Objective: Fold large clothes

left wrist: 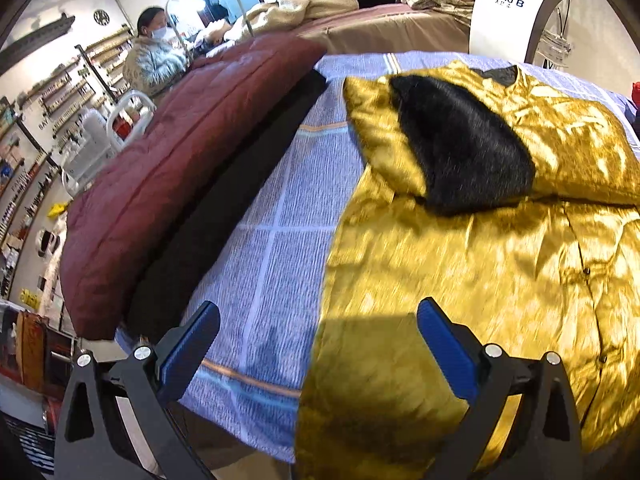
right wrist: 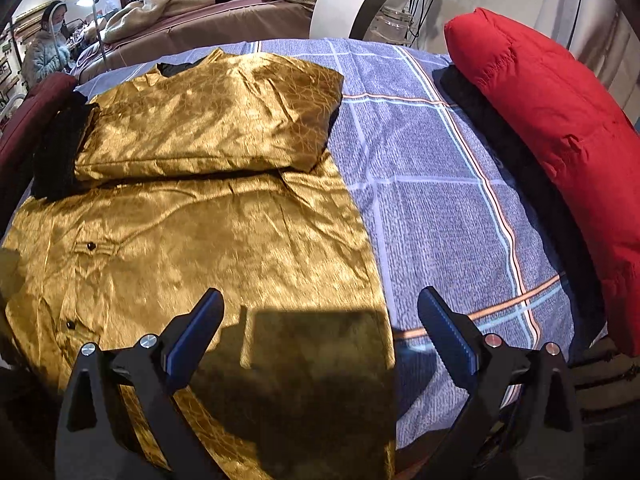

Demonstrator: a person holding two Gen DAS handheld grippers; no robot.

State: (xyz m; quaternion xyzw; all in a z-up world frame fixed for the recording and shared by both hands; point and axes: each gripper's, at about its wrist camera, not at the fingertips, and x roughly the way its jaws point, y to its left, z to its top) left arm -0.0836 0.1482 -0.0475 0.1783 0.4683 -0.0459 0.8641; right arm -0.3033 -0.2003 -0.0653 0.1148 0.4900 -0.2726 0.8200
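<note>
A shiny gold coat (left wrist: 480, 272) with a black fur cuff (left wrist: 460, 148) lies flat on the blue checked sheet (left wrist: 272, 216). Both sleeves are folded across its chest. It also shows in the right wrist view (right wrist: 192, 240), with the black cuff (right wrist: 56, 152) at the left. My left gripper (left wrist: 318, 328) is open and empty, above the coat's lower left edge near the hem. My right gripper (right wrist: 320, 320) is open and empty, above the coat's lower right edge.
A folded maroon padded coat (left wrist: 160, 176) on a black garment (left wrist: 224, 216) lies along the sheet's left side. A red padded coat (right wrist: 560, 136) on a black garment lies along the right side. A masked person (left wrist: 154, 56) stands far behind left. A white machine (left wrist: 516, 12) stands behind.
</note>
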